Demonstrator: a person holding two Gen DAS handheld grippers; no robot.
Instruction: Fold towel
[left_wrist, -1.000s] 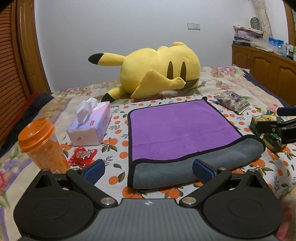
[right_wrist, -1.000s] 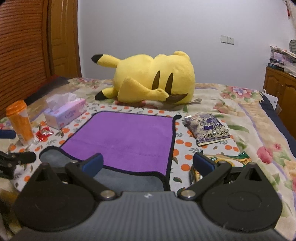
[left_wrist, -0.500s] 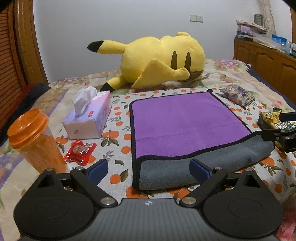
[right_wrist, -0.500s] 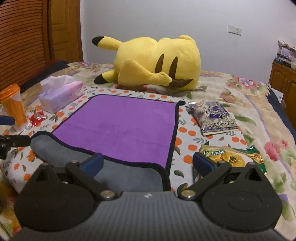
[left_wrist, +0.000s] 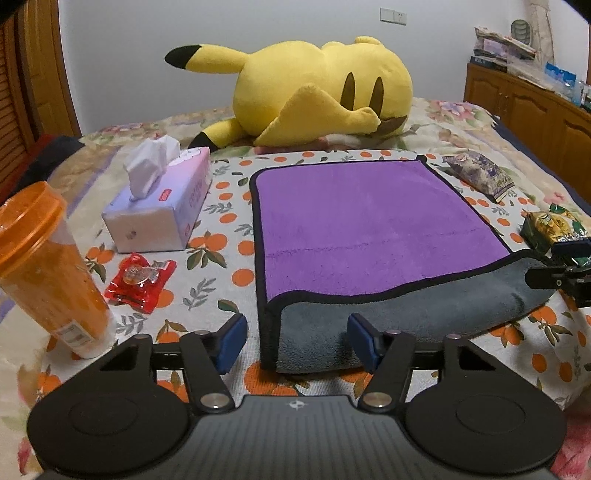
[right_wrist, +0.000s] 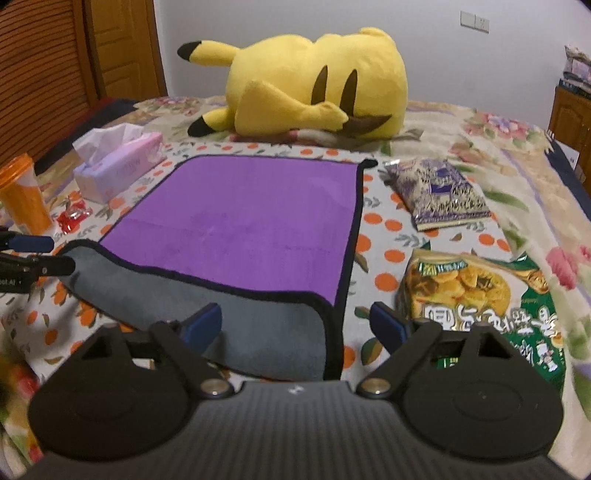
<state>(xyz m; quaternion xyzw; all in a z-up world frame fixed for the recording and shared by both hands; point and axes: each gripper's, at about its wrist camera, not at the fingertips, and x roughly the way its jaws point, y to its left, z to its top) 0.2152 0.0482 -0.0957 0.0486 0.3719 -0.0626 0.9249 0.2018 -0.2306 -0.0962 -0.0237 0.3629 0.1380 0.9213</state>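
Over the last second both tongs have come forward and down to the near hem of the towel (left_wrist: 373, 225), which lies on the bed (left_wrist: 229, 266) at 12 o'clock, purple face up, its gray underside rolled over along the near edge. The left tongs (left_wrist: 293, 341) stand spread astride the near-left corner; the right tongs (right_wrist: 295, 328) stand spread astride the near-right corner, neither pinching yet. The towel itself has not shifted. Judging by this, the approach is over and closing on both corners comes next, then carrying the hem toward the plush toy (left_wrist: 317, 88).
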